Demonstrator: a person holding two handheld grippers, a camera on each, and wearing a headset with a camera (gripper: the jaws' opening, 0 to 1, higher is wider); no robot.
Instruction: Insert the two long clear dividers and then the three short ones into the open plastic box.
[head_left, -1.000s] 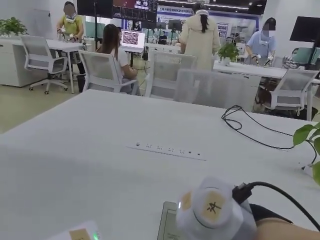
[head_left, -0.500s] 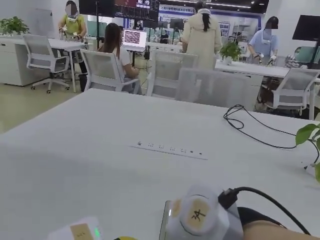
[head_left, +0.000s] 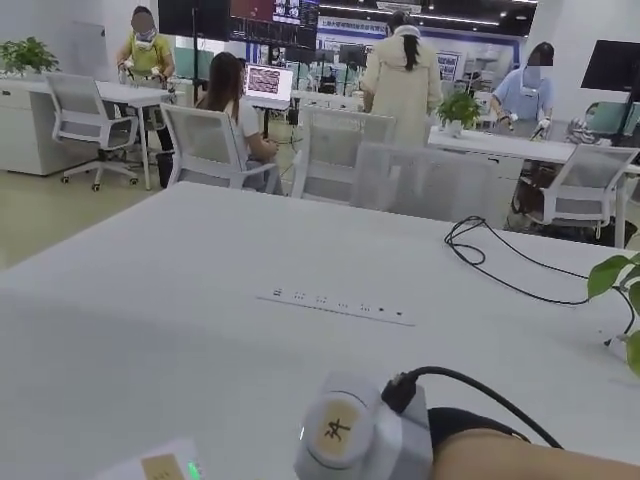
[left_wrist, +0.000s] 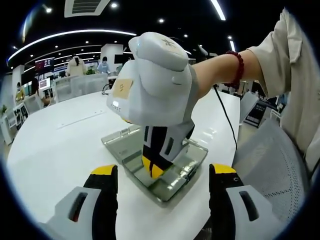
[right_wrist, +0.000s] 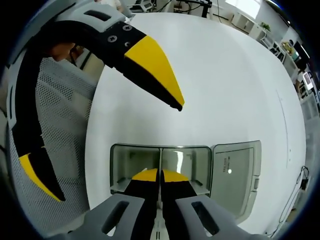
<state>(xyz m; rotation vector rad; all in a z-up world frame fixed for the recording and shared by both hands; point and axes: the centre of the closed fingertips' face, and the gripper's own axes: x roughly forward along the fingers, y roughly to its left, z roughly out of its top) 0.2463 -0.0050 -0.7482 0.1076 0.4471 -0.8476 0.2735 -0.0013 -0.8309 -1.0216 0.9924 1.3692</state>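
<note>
Right gripper (right_wrist: 160, 175) dipping into open plastic box (right_wrist: 120, 150) on white table (right_wrist: 225, 75), jaws pressing together, seemingly pinching thin clear divider (right_wrist: 160, 157) edge-on mid-box. Left gripper (left_wrist: 163, 170) hovering beside, jaws gaping wide, holding nothing. Probably seating a divider; next needing straight push down, then release.

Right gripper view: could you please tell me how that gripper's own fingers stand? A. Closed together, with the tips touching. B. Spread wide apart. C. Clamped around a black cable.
A: the right gripper has its yellow-tipped fingers pressed together, with no gap between them, and they are poised over the open plastic box.
</note>
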